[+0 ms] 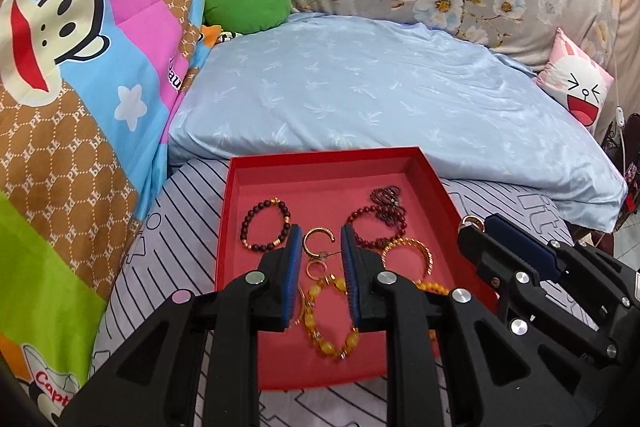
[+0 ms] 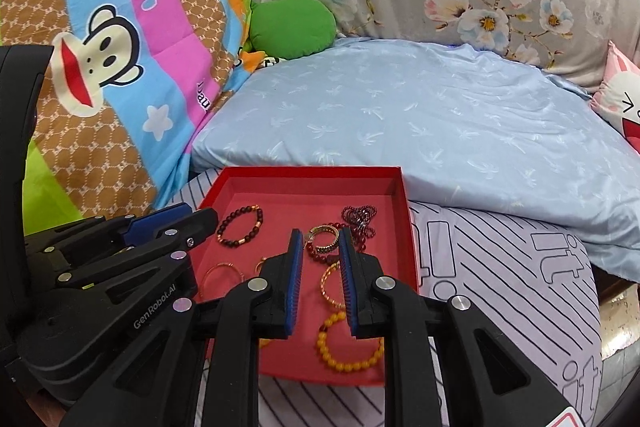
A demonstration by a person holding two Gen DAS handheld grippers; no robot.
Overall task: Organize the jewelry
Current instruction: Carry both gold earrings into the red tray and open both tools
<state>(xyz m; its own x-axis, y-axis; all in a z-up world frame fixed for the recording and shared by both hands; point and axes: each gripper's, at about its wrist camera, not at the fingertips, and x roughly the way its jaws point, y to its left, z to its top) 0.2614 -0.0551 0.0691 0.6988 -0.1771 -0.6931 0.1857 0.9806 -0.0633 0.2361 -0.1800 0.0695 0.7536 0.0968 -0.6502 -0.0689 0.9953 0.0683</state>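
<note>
Left wrist view: the left gripper (image 1: 321, 247) hangs parted and unladen above a gold open ring (image 1: 318, 239) in the shallow red cardboard tray (image 1: 320, 163). The right gripper (image 2: 319, 247) pinches a gold studded ring (image 2: 323, 235) beside glossy amber beads (image 2: 348, 347).

Your left gripper (image 1: 321, 267) hangs over the red tray (image 1: 320, 163) with its blue-padded jaws apart and nothing between them but the jewelry lying below. Under that gap you see a gold open ring (image 1: 319, 239) and, nearer you, a yellow bead bracelet (image 1: 330, 319). Left of the jaws lies a dark bead bracelet (image 1: 265, 225); to the right lie a dark red bead bracelet (image 1: 376, 225) and a gold bangle (image 1: 410, 253). Your right gripper (image 1: 476, 227) sits at the tray's right edge, a small ring (image 1: 471, 221) at its tip. The tray rests on the striped bed sheet (image 1: 160, 239), in front of a light blue pillow (image 1: 360, 87).
</note>
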